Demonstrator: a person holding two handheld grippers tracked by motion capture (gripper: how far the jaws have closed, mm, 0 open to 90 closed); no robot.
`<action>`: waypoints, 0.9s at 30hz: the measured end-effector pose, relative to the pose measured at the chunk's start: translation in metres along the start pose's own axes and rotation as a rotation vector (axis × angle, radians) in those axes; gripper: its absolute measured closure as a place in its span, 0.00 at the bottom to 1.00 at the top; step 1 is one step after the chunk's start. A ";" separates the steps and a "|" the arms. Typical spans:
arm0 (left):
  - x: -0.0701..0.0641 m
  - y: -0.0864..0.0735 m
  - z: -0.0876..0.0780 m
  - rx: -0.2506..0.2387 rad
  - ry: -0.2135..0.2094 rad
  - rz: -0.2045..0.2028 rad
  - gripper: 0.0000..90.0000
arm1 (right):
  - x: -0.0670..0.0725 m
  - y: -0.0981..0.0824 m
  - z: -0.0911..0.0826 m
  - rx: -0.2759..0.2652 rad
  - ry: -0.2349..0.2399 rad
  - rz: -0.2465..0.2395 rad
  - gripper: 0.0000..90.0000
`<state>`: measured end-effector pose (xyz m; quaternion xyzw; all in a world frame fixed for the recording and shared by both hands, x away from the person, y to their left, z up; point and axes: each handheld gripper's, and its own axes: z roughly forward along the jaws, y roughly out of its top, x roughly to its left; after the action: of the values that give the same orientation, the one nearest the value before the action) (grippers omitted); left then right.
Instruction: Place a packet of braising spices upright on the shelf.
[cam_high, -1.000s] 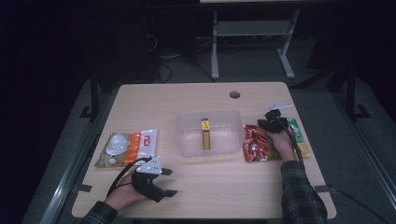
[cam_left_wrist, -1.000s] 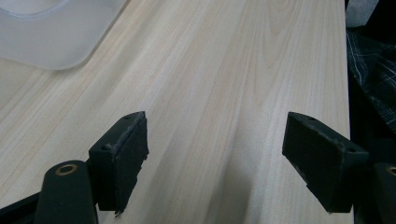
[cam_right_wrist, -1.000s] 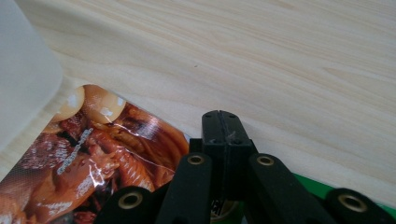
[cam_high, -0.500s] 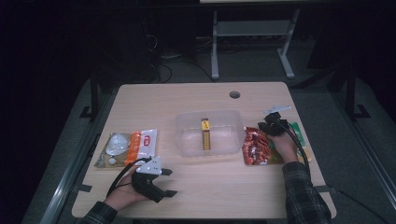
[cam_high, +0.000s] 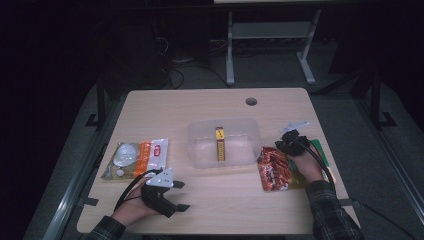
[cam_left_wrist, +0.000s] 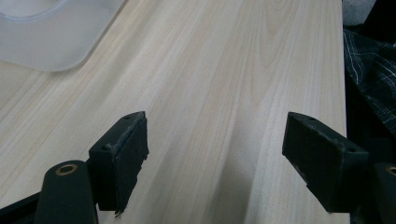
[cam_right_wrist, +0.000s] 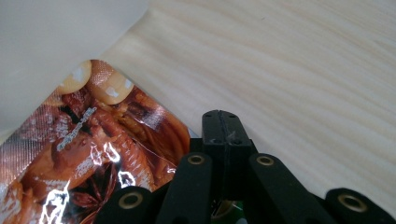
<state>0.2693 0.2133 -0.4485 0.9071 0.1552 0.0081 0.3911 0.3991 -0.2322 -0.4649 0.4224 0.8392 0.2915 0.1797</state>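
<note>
My right gripper (cam_high: 283, 144) (cam_right_wrist: 220, 125) is shut, with its jaws pressed flat together. It sits low over the far right corner of a shiny red food pouch (cam_high: 274, 169) (cam_right_wrist: 88, 154), whose edge runs under it. I see nothing between its tips. My left gripper (cam_high: 182, 195) (cam_left_wrist: 215, 163) rests open near the table's front left, jaws wide over bare wood. A clear plastic container (cam_high: 200, 150) (cam_left_wrist: 42, 37) stands mid-table with a yellow bar (cam_high: 220, 145) lying in it.
A white and orange packet (cam_high: 135, 157) lies at the left, just beyond my left gripper. A green packet (cam_high: 320, 155) lies under the right hand. The wooden table (cam_high: 200, 107) has a cable hole (cam_high: 251, 101) at the back. A checked sleeve (cam_left_wrist: 369, 60) shows at the right.
My right hand and its shut gripper have drawn back toward the front edge, and the red pouch now lies a little nearer too. The left gripper has kept still.
</note>
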 end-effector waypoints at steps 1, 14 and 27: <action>0.000 0.000 0.000 0.002 0.000 0.001 0.24 | 0.002 -0.001 -0.002 0.004 0.004 -0.007 1.00; -0.001 0.001 0.001 0.007 -0.006 0.006 0.24 | 0.021 -0.019 -0.020 0.015 0.062 -0.058 1.00; -0.003 0.001 0.003 -0.001 -0.012 -0.007 0.24 | 0.038 -0.033 -0.035 0.024 0.095 -0.103 1.00</action>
<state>0.2673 0.2097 -0.4496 0.9064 0.1558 0.0013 0.3927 0.3378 -0.2287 -0.4618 0.3666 0.8707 0.2919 0.1492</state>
